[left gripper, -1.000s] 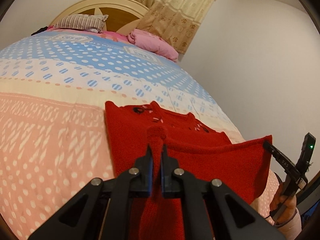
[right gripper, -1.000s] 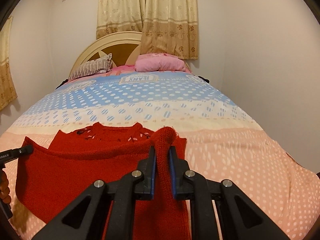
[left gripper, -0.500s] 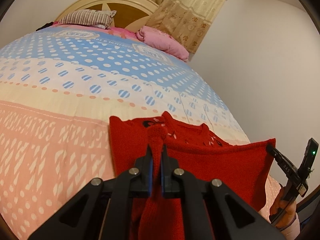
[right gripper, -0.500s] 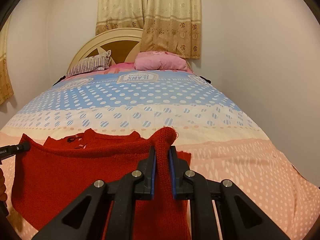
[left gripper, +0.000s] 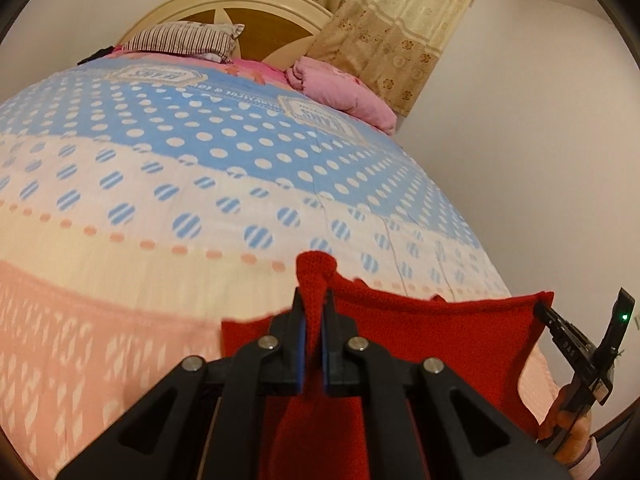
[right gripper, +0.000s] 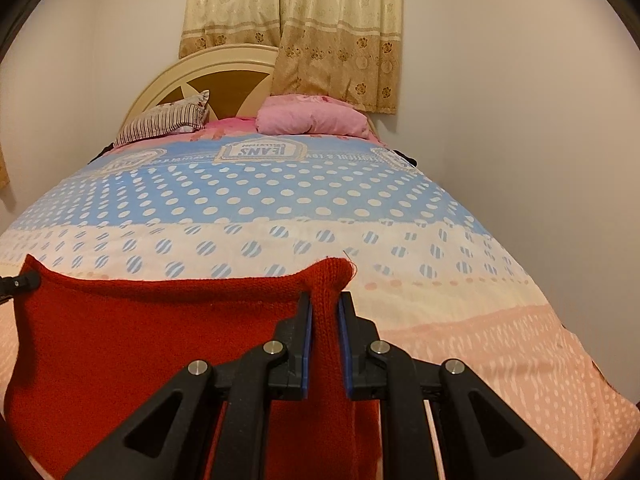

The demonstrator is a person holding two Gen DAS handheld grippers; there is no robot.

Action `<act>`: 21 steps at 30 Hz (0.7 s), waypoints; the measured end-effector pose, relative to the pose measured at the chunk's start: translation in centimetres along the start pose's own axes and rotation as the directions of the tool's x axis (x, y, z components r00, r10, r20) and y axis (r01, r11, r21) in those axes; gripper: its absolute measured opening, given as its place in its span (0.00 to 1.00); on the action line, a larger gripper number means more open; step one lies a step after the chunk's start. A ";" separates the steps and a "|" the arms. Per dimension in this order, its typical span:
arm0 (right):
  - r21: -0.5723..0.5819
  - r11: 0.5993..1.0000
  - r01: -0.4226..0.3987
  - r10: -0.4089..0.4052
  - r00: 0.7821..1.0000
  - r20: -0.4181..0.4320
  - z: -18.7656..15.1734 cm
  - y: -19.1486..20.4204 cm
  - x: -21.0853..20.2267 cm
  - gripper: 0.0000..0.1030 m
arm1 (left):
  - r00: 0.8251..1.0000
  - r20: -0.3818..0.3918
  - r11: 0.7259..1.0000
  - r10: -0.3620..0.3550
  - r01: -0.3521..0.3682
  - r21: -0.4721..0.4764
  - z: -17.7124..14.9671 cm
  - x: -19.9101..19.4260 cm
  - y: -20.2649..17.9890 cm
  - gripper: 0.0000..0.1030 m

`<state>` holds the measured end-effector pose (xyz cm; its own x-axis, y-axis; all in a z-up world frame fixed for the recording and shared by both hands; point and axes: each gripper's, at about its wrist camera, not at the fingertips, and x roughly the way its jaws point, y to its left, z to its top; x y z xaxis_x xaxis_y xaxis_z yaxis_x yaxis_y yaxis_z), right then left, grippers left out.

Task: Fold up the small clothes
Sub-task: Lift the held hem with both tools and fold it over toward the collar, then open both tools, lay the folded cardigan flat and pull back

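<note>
A small red knitted sweater is held up by its bottom hem over the bed, stretched between both grippers. My left gripper is shut on one hem corner, which bunches up between the fingers. My right gripper is shut on the other corner of the red sweater. The right gripper also shows in the left wrist view at the sweater's right corner, and the left gripper shows at the left edge of the right wrist view. The raised hem hides the sweater's collar and lower part.
The bed has a dotted blue, white and pink cover. A striped pillow and a pink pillow lie by the headboard. Curtains hang behind. A wall runs along the bed's right side.
Both grippers have lifted the hem and carried it forward over the sweater, toward the headboard. The collar and its decorations, seen earlier, are now covered by the raised cloth.
</note>
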<state>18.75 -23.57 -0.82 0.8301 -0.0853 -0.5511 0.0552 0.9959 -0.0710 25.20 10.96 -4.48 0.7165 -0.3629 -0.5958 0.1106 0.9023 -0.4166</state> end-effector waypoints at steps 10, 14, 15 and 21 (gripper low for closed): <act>-0.019 0.997 0.075 -0.077 0.993 -0.089 -1.0 0.6 8.4 0.11 | 0.991 -0.107 0.995 0.085 -0.091 -0.050 -0.7 6.7 1.4 0.05; -0.036 0.998 0.059 -0.063 0.988 -0.144 -1.8 0.8 10.4 0.11 | 0.985 -0.155 0.988 0.082 -0.101 -0.120 -1.2 7.8 2.7 0.06; -0.039 0.998 0.055 -0.060 0.987 -0.147 -1.8 0.8 10.6 0.11 | 0.984 -0.159 0.987 0.083 -0.103 -0.126 -1.2 8.0 2.7 0.07; -0.077 0.994 0.071 -0.092 0.945 -0.314 -2.3 1.0 14.0 0.21 | 0.964 -0.174 0.978 0.202 -0.208 -0.022 -1.1 8.2 1.1 0.14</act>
<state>29.14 -23.79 -10.48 0.6047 -0.1815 -0.7755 0.0713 0.9821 -0.1743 30.48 8.69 -10.57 0.5931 -0.2084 -0.7777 -0.0565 0.9527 -0.2984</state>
